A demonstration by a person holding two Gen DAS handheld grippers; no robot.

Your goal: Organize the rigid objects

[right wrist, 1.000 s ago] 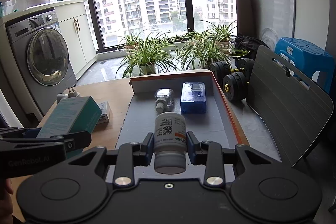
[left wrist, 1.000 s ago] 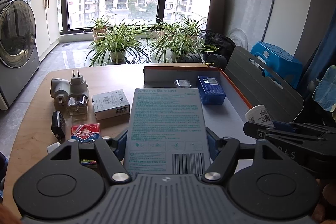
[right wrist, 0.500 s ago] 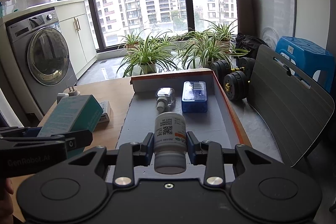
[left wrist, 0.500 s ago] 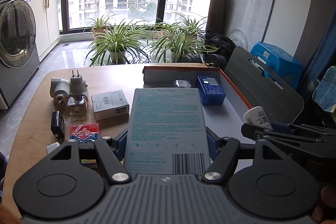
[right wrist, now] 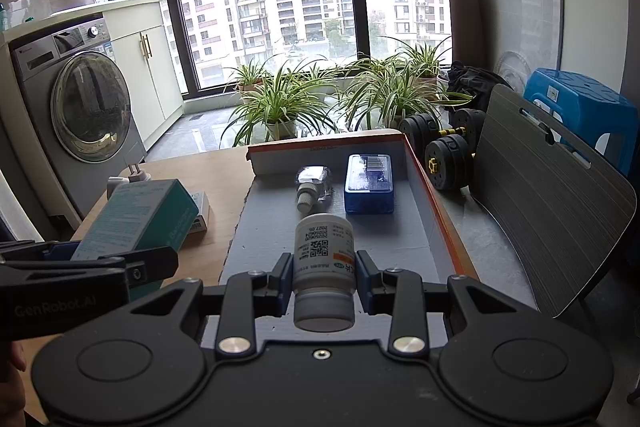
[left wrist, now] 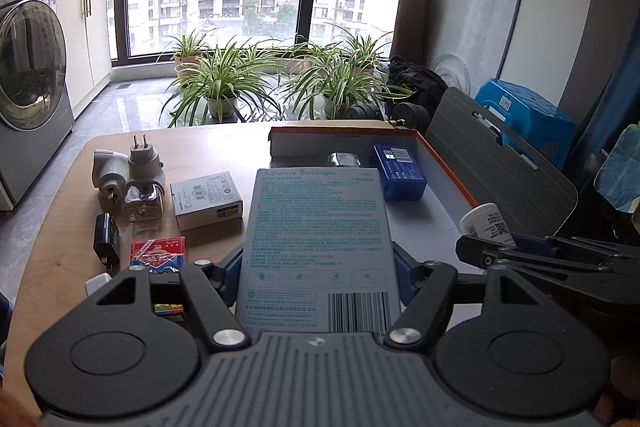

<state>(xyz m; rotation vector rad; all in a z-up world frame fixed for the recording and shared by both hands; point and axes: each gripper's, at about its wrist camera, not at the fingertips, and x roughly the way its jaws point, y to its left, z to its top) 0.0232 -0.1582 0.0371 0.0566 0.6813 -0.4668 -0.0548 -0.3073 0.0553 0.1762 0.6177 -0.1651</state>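
A wooden worktop (left wrist: 224, 147) sits before tall windows. My left tool (left wrist: 318, 275) is clamped on a teal adhesive-bandage box (left wrist: 318, 239); only this view shows the plugs and small boxes at left. My right tool (right wrist: 324, 273) grips a white pill bottle (right wrist: 324, 255) over the orange-rimmed cardboard tray (right wrist: 436, 211); its view alone shows dumbbells.

The adhesive bandages box (left wrist: 320, 251) hides most of the small clear bottle (left wrist: 343, 159) in the tray behind it. A red card pack (left wrist: 159, 254) is partly covered by the left gripper (left wrist: 318, 277). Print on the white pill bottle (right wrist: 324, 259) is too small, perhaps a dosage label.
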